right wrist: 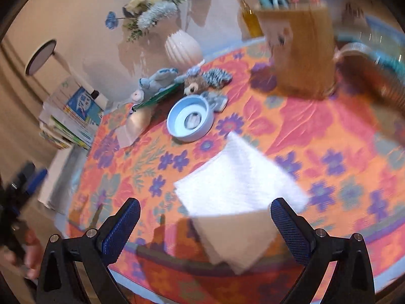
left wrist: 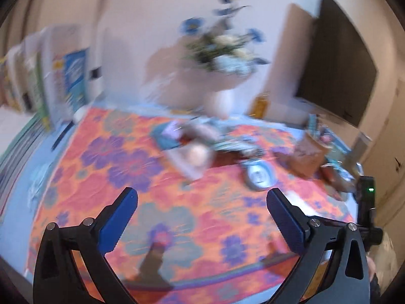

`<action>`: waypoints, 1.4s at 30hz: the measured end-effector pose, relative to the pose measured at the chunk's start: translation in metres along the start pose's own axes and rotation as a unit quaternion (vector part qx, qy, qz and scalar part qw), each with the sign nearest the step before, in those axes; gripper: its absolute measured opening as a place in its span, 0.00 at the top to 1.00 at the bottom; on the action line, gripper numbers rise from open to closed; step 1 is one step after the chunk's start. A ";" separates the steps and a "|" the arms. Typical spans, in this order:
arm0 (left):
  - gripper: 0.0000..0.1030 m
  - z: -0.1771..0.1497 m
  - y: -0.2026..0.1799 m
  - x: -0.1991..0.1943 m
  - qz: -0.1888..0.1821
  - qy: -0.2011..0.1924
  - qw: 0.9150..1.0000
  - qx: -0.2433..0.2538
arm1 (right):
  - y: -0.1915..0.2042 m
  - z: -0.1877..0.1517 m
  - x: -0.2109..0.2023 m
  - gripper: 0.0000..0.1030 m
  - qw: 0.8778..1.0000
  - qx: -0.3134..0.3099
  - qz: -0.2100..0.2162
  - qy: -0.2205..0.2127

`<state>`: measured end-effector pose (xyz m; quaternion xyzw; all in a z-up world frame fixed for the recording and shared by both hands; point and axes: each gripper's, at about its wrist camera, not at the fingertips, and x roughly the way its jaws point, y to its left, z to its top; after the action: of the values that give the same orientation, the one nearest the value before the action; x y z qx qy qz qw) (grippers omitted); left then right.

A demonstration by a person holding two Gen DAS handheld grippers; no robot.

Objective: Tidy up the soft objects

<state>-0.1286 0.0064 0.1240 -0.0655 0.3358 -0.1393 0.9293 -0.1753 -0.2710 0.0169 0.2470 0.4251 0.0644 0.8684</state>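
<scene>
Lying in a loose huddle toward the far side of the flowered tablecloth (right wrist: 316, 131), the soft toys (right wrist: 177, 81), a blue plush animal, a brown furry one and a grey-striped one, touch one another just behind a pale blue bowl (right wrist: 188, 120). They look light and limp, likely to sag and drape, so a pinch across a plump body should hold better than one on a dangling limb. A white folded cloth (right wrist: 238, 177) lies nearer, just ahead of the right gripper (right wrist: 205, 215), whose jaws stand wide apart with nothing clasped. The left gripper (left wrist: 202, 206) is likewise spread wide and empty above bare cloth. Open room lies between cloth and toys; a white vase (right wrist: 182, 46), a brown paper bag (right wrist: 301, 50) and the table's near edge hem things in.
</scene>
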 end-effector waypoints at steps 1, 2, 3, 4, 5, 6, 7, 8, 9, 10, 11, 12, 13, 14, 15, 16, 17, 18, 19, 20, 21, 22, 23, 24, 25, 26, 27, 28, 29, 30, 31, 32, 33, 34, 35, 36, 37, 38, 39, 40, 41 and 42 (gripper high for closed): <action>0.01 -0.003 0.010 0.007 0.003 0.010 1.000 -0.010 | 0.000 0.001 0.004 0.00 1.000 0.006 0.001 0.005; 0.01 -0.004 0.014 0.014 0.002 0.017 1.000 -0.017 | 0.004 0.000 0.007 0.00 1.000 0.001 -0.010 0.006; 0.01 -0.007 0.020 0.025 0.001 0.029 0.999 -0.026 | 0.007 0.000 0.008 0.00 1.000 -0.010 -0.023 0.001; 0.01 -0.009 0.026 0.036 0.001 0.043 0.998 -0.035 | 0.011 0.000 0.007 0.00 0.999 -0.021 -0.039 -0.004; 0.01 -0.010 0.028 0.045 0.001 0.053 0.998 -0.040 | 0.014 0.000 0.003 0.00 0.998 -0.030 -0.052 -0.009; 0.01 -0.011 0.031 0.050 -0.002 0.060 0.997 -0.042 | 0.015 0.000 0.001 0.00 0.997 -0.040 -0.066 -0.014; 0.01 -0.010 0.031 0.059 -0.004 0.069 0.997 -0.044 | 0.015 0.001 -0.003 0.00 0.995 -0.047 -0.081 -0.019; 0.01 -0.008 0.029 0.065 -0.005 0.075 0.996 -0.042 | 0.013 0.003 -0.005 0.00 0.994 -0.049 -0.099 -0.024; 0.01 -0.006 0.027 0.069 -0.008 0.078 0.996 -0.038 | 0.009 0.004 -0.006 0.00 0.993 -0.047 -0.108 -0.024; 0.01 -0.004 0.024 0.072 -0.013 0.078 0.996 -0.032 | 0.003 0.007 -0.006 0.00 0.992 -0.039 -0.116 -0.021; 0.01 0.000 0.018 0.074 -0.015 0.076 0.997 -0.020 | -0.004 0.008 -0.006 0.00 0.993 -0.030 -0.117 -0.019; 0.01 0.003 0.010 0.076 -0.015 0.073 0.997 -0.005 | -0.011 0.009 -0.006 0.00 0.993 -0.020 -0.118 -0.019; 0.01 0.008 0.004 0.078 -0.013 0.071 0.997 0.009 | -0.018 0.010 -0.007 0.00 0.993 -0.010 -0.120 -0.018; 0.01 0.011 -0.001 0.081 -0.009 0.070 0.997 0.019 | -0.026 0.012 -0.005 0.00 0.993 0.002 -0.119 -0.016; 0.01 0.016 -0.006 0.085 -0.005 0.068 0.997 0.031 | -0.031 0.014 -0.005 0.00 0.993 0.006 -0.113 -0.017; 0.01 0.020 -0.009 0.089 -0.001 0.067 0.997 0.040 | -0.032 0.014 -0.006 0.00 0.994 0.005 -0.110 -0.022; 0.01 0.025 -0.012 0.095 0.005 0.066 0.997 0.050 | -0.032 0.016 -0.006 0.00 0.994 0.003 -0.107 -0.024; 0.01 0.030 -0.016 0.104 0.012 0.065 0.996 0.065 | -0.032 0.017 -0.005 0.00 0.994 0.001 -0.106 -0.023; 0.01 0.033 -0.017 0.108 0.016 0.065 0.995 0.072 | -0.031 0.017 -0.003 0.00 0.994 -0.005 -0.102 -0.024; 0.01 0.036 -0.019 0.117 0.023 0.065 0.994 0.086 | -0.028 0.017 -0.002 0.00 0.995 -0.013 -0.098 -0.022; 0.01 0.039 -0.021 0.126 0.028 0.066 0.992 0.103 | -0.025 0.016 0.000 0.00 0.995 -0.023 -0.095 -0.020; 0.01 0.040 -0.021 0.133 0.030 0.068 0.991 0.114 | -0.020 0.015 0.003 0.00 0.995 -0.039 -0.092 -0.016; 0.01 0.041 -0.021 0.145 0.031 0.075 0.989 0.126 | -0.017 0.012 0.005 0.00 0.994 -0.051 -0.091 -0.013; 0.01 0.042 -0.020 0.154 0.030 0.082 0.988 0.131 | -0.011 0.010 0.009 0.00 0.993 -0.069 -0.092 -0.008; 0.01 0.042 -0.018 0.164 0.027 0.090 0.987 0.133 | -0.004 0.006 0.013 0.00 0.991 -0.093 -0.093 -0.001; 0.01 0.042 -0.015 0.171 0.018 0.097 0.986 0.131 | 0.001 0.004 0.015 0.00 0.989 -0.112 -0.094 0.005; 0.01 0.043 -0.013 0.176 0.007 0.100 0.987 0.127 | 0.006 0.001 0.018 0.00 0.987 -0.128 -0.096 0.008; 0.01 0.044 -0.009 0.180 -0.012 0.101 0.988 0.119 | 0.011 -0.001 0.021 0.00 0.984 -0.144 -0.102 0.011; 0.01 0.045 -0.005 0.185 -0.033 0.099 0.989 0.104 | 0.016 -0.004 0.025 0.00 0.980 -0.163 -0.111 0.013; 0.01 0.045 -0.002 0.188 -0.037 0.098 0.990 0.095 | 0.020 -0.006 0.029 0.00 0.976 -0.179 -0.120 0.013; 0.01 0.046 0.000 0.193 -0.035 0.099 0.990 0.091 | 0.025 -0.009 0.033 0.00 0.971 -0.196 -0.133 0.011; 0.01 0.048 0.000 0.196 -0.032 0.101 0.990 0.094 | 0.027 -0.011 0.036 0.00 0.968 -0.207 -0.142 0.007; 0.01 0.049 -0.002 0.199 -0.024 0.101 0.990 0.100 | 0.029 -0.013 0.039 0.00 0.965 -0.215 -0.148 0.001; 0.01 0.051 -0.004 0.202 -0.015 0.097 0.989 0.108 | 0.030 -0.013 0.039 0.00 0.965 -0.217 -0.146 -0.005; 0.01 0.052 -0.007 0.204 -0.006 0.093 0.989 0.118 | 0.029 -0.011 0.040 0.00 0.966 -0.213 -0.143 -0.003; 0.01 0.053 -0.010 0.206 0.001 0.088 0.988 0.129 | 0.028 -0.010 0.040 0.00 0.967 -0.210 -0.141 -0.002; 0.01 0.055 -0.013 0.209 0.005 0.086 0.987 0.135 | 0.027 -0.008 0.040 0.00 0.968 -0.208 -0.140 -0.002; 0.02 0.056 -0.016 0.211 0.009 0.082 0.986 0.142 | 0.027 -0.007 0.041 0.00 0.968 -0.208 -0.140 -0.002; 0.02 0.057 -0.020 0.214 0.011 0.082 0.986 0.148 | 0.027 -0.007 0.041 0.00 0.967 -0.209 -0.143 -0.002; 0.05 0.057 -0.023 0.216 0.010 0.082 0.985 0.151 | 0.028 -0.008 0.041 0.00 0.967 -0.210 -0.148 -0.003; 0.18 0.057 -0.024 0.218 0.009 0.083 0.984 0.154 | 0.032 -0.007 0.043 0.02 0.966 -0.210 -0.153 -0.006; 0.34 0.054 -0.029 0.221 0.012 0.089 0.982 0.168 | 0.033 -0.008 0.042 0.04 0.965 -0.212 -0.155 -0.009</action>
<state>0.0623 -0.0867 0.0382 0.1086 0.3894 -0.1876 0.8952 -0.1519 -0.2258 -0.0016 -0.0110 0.4266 0.0154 0.9043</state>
